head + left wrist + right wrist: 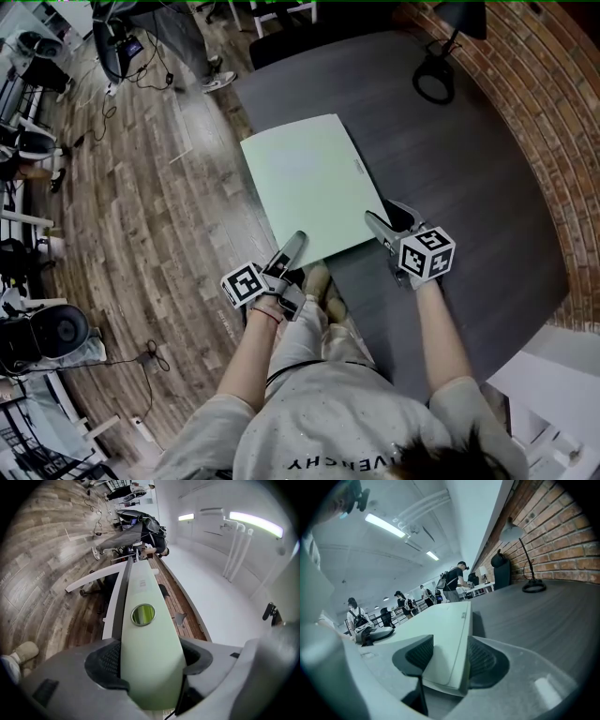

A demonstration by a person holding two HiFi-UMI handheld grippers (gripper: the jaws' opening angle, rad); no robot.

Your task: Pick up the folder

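A pale green folder [314, 183] lies flat over the near left corner of the dark grey table [469, 169], its near edge past the table rim. My left gripper [295, 242] holds its near left corner. In the left gripper view the folder's spine [140, 588], with a round finger hole, runs between the pads, and the left gripper [150, 660] is shut on it. My right gripper [389, 217] has the near right corner. The right gripper view shows the folder [440, 625] clamped between both pads of the right gripper [447, 660].
A black desk lamp [436, 75] stands at the table's far end by the brick wall [553, 112]. Wood floor [159, 187] with cables and chairs lies left. White desks [553, 375] are at the near right. People [452, 581] stand far off.
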